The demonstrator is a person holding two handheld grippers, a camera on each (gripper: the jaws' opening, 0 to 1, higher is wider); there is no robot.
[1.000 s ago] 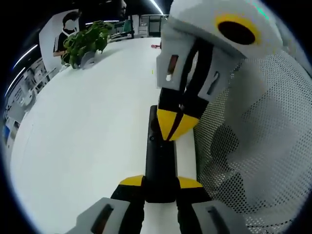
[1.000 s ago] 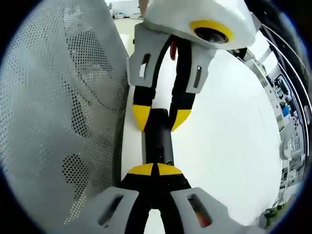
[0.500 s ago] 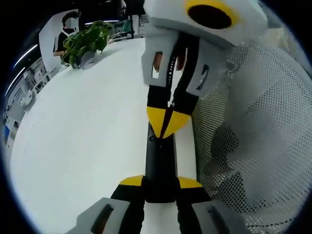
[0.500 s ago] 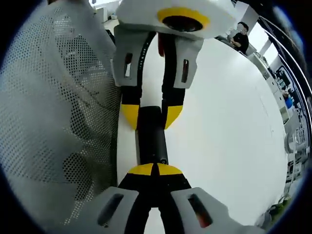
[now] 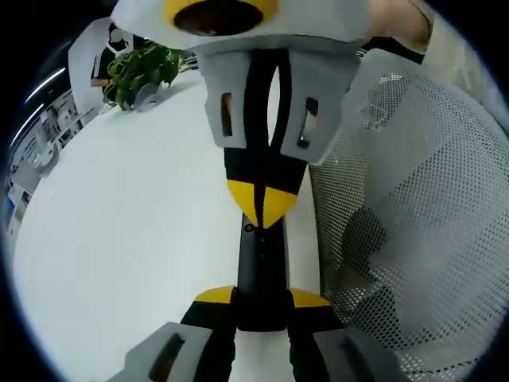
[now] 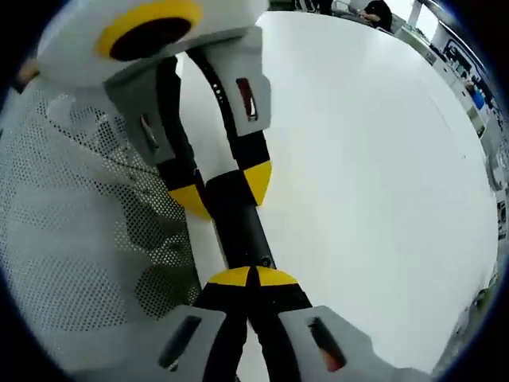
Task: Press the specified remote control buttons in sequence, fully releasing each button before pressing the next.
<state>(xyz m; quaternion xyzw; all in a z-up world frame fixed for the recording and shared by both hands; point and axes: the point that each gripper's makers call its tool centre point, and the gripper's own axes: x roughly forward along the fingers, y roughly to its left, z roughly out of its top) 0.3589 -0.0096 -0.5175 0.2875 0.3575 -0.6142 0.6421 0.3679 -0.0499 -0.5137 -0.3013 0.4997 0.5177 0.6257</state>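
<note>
A slim black remote control [image 5: 261, 263] lies lengthwise over the white table [image 5: 119, 223]. My left gripper [image 5: 262, 298] is shut on its near end, one yellow-tipped jaw on each side. My right gripper [image 5: 261, 208] comes in from above, shut, with its joined yellow tips resting on the remote's top face near a small button. In the right gripper view my right gripper [image 6: 251, 277] has its tips together on the remote [image 6: 238, 227]. Beyond it my left gripper [image 6: 227, 187] clamps the remote's other end.
A person's white mesh garment [image 5: 406, 223] hangs close beside the remote, seen again as mesh fabric [image 6: 87, 223]. A potted green plant [image 5: 141, 68] stands at the table's far edge. A person [image 6: 378, 12] sits beyond the table. Shelving lines the room's sides.
My right gripper has swung left and squarely over the remote, its shut tips sliding a little nearer along the top face. The right gripper view has rolled. My left gripper keeps its hold.
</note>
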